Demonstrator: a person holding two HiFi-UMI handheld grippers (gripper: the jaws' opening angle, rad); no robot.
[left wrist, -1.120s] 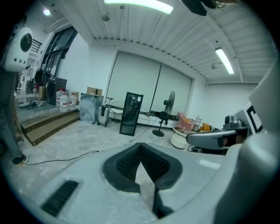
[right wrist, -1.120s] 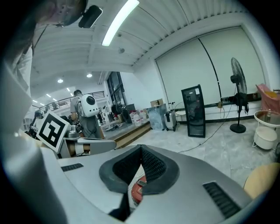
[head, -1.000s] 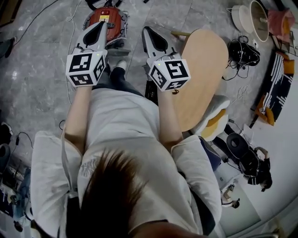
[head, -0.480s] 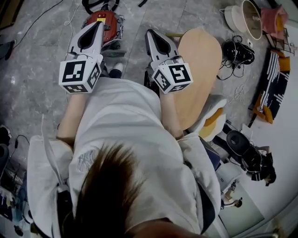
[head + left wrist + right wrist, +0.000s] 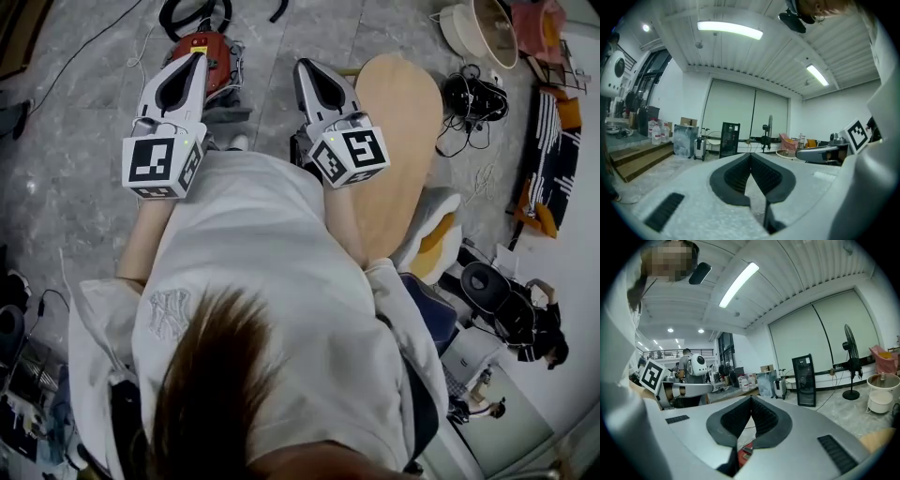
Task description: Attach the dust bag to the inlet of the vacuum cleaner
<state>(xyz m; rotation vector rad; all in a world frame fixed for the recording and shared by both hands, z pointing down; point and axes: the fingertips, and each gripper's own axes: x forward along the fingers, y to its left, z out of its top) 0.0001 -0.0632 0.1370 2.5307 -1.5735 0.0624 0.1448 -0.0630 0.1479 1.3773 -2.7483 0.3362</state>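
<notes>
The red vacuum cleaner lies on the grey floor ahead of my feet, partly hidden behind my left gripper. Its black hose curls beyond it. No dust bag shows in any view. Both grippers are held level in front of my chest, well above the floor. My left gripper is shut with nothing between its pads. My right gripper is beside it, also shut and empty. A sliver of the red vacuum cleaner shows below the right jaws.
A long oval wooden table stands to the right of my right gripper. Cables, a white tub and a striped cloth lie further right. A standing fan and a black cabinet are far ahead.
Both grippers have risen towards the head camera and stayed shut. The vacuum cleaner has slid towards the top of the head view as the view shifted.
</notes>
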